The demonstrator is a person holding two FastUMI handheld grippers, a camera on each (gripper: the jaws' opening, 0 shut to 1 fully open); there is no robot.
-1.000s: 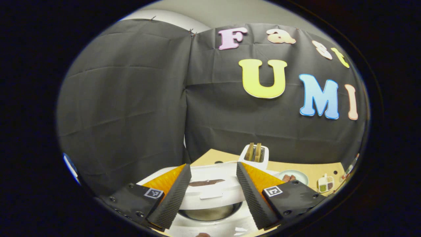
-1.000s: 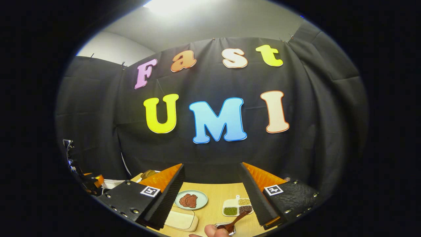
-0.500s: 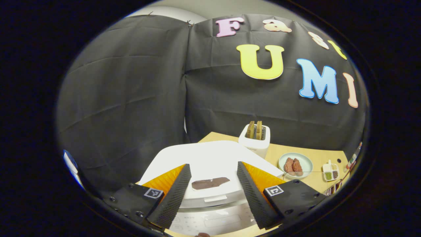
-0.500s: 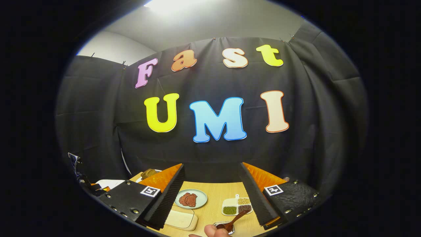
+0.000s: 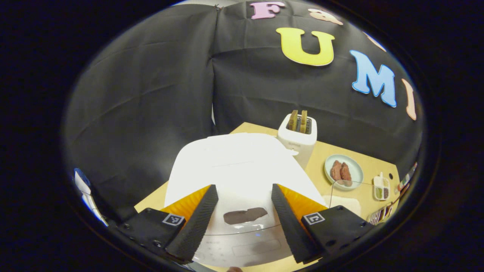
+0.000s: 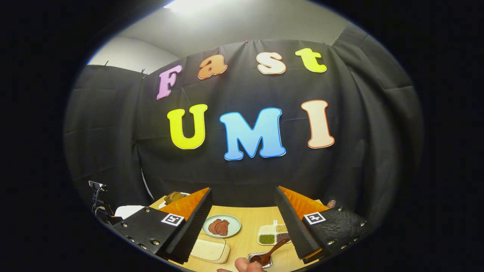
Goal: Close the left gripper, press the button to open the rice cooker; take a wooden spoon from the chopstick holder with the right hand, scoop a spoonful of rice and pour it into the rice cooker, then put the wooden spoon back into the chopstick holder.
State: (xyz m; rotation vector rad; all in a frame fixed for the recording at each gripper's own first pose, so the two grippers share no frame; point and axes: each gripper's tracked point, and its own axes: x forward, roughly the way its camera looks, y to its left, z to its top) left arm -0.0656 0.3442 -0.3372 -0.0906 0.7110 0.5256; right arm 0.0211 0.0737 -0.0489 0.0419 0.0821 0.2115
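Observation:
The white rice cooker point(image 5: 230, 162) stands just below and ahead of my left gripper point(image 5: 242, 223), its lid down. A dark patch point(image 5: 245, 215) on the front of the lid lies between the open fingers, and the control panel point(image 5: 245, 249) shows under them. My right gripper point(image 6: 242, 230) is open and holds nothing, high above the wooden table point(image 6: 249, 223). At the bottom of the right gripper view a brown wooden spoon point(image 6: 271, 252) leans in a small metal holder point(image 6: 254, 258), beside a person's fingertip point(image 6: 245, 265). A white corner of the cooker point(image 6: 126, 210) shows far left.
Behind the cooker stands a white toaster point(image 5: 297, 138) with two slices. To the right lie a pale plate of meat point(image 5: 343, 172) point(image 6: 221, 226) and a divided dish of grains point(image 5: 381, 187) point(image 6: 273, 234). A cream lidded box point(image 6: 208, 250) sits near the front edge.
The left gripper view has risen and tipped down, so the cooker's lid and panel now show from above. The right gripper has barely moved. Both stay open.

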